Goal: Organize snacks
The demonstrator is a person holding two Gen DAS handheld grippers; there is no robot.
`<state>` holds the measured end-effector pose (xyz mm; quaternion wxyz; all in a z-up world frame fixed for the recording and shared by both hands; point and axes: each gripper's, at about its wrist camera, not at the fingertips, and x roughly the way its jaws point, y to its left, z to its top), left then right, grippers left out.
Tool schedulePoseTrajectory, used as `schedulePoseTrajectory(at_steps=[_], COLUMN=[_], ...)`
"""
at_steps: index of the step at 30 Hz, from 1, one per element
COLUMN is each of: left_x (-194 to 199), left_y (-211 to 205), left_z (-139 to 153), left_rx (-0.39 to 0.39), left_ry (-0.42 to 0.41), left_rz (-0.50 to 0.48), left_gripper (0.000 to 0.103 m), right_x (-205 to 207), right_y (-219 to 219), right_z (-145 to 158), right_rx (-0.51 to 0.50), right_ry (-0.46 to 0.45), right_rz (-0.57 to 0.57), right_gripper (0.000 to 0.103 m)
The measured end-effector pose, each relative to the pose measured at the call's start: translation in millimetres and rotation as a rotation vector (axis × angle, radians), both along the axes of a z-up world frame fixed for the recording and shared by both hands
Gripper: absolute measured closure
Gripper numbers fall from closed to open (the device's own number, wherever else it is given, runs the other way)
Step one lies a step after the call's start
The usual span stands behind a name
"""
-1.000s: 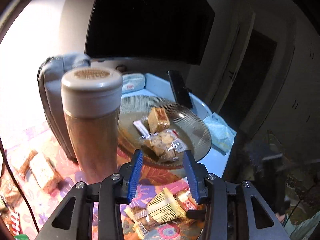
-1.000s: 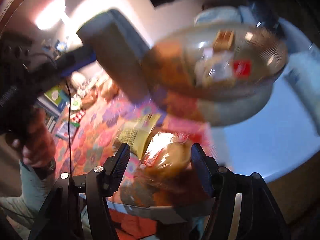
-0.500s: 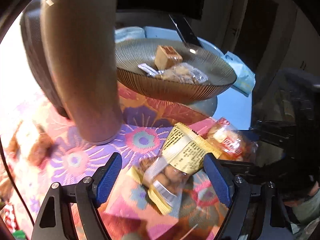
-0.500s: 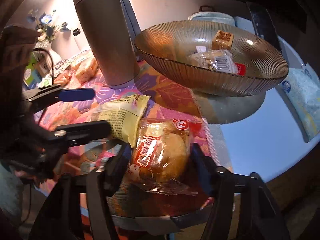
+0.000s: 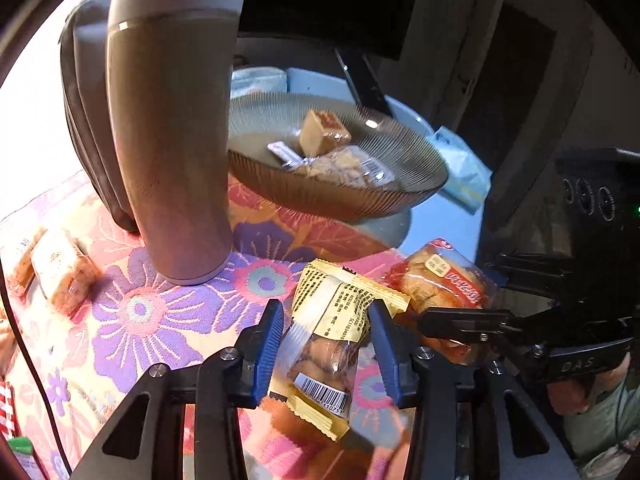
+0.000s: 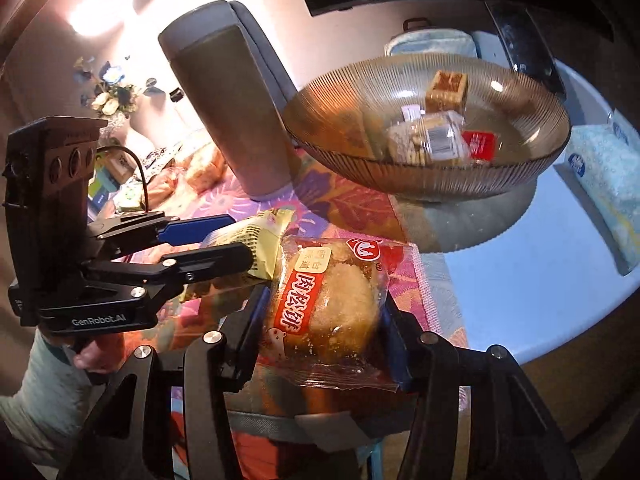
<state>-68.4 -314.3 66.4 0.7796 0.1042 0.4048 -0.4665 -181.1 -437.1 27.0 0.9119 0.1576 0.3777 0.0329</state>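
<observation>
At the bottom of the left wrist view, the left gripper [image 5: 326, 344] has its blue fingers on either side of a yellow-wrapped snack [image 5: 334, 336] lying on the floral cloth [image 5: 152, 320]; whether the pads press the wrapper cannot be told. Just to its right in that frame, the right gripper [image 5: 486, 300] reaches in from the right edge around a red-labelled meat-floss cake [image 5: 440, 280]. The right wrist view shows that cake [image 6: 328, 300] pinched between the right gripper's fingers [image 6: 320, 332], near the table's front edge. Only this view shows the left gripper [image 6: 212, 240] from the side, closing on the yellow snack [image 6: 260, 240].

Beyond the cloth stands a tall tumbler [image 5: 172, 140], upper left in the left view. To its right a ribbed glass bowl [image 5: 420, 168] holds a square cake [image 5: 324, 132] and a clear-wrapped biscuit pack [image 5: 344, 168]; the right view alone reveals a red packet [image 6: 480, 144] in the bowl. Loose snacks [image 5: 60, 272] lie at the left edge. Bare blue tabletop [image 6: 540, 280] opens right of the bowl, with a tissue pack [image 6: 608, 184] at the far edge.
</observation>
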Motion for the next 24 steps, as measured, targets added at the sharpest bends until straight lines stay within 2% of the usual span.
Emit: schedulePoseTrajectory(at_steps=[6,10,14,19,24], left_x=[-7.3,-18.9,-20.9,-1.3,25.2], left_y=[7.6,-1.0,-22.8,-65.3,-107.8], left_z=[24.1,50.2,76.3,97.2,95.7], left_rx=[-0.07,-0.098,-0.111,-0.077,-0.004], left_ry=[-0.005,-0.071,-0.113,-0.145,-0.164], left_rz=[0.004,0.007,0.052,0.155,0.244], left_gripper=[0.061,0.061,0.061,0.061,0.062], right_x=[-8.7,-19.3,-18.4,16.9,77.8], right_y=[0.2,-3.2,-21.1,-66.3,-117.8], right_z=[14.5,36.4,58.7,80.6,83.5], right_rx=[0.018,-0.015,-0.053,-0.034,0.046], right_ry=[-0.037,-0.093,-0.149,-0.185,-0.141], right_rz=[0.013,-0.004,-0.061,-0.159,-0.226], right_gripper=[0.053,0.053,0.053,0.052,0.052])
